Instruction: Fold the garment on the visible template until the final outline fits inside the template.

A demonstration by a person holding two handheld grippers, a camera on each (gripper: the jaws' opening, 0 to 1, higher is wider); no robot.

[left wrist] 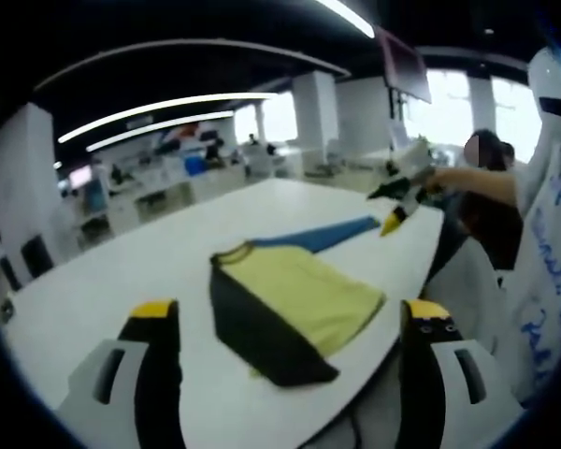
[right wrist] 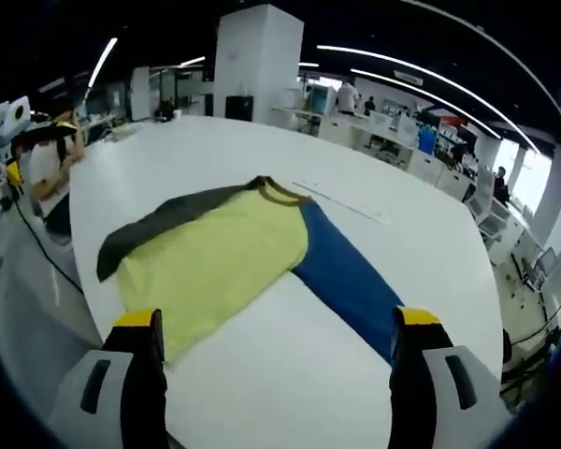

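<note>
Both grippers are held above the white table [right wrist: 430, 253], jaws apart and empty — left gripper [left wrist: 290, 323], right gripper [right wrist: 279, 332]. The garment [right wrist: 215, 253] is spread flat between them.

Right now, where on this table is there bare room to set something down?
The white table is bare between the yellow body and the blue sleeve, right ahead of the right gripper. Beyond the collar it is bare too. The edge by the dark sleeve is tight.
</note>
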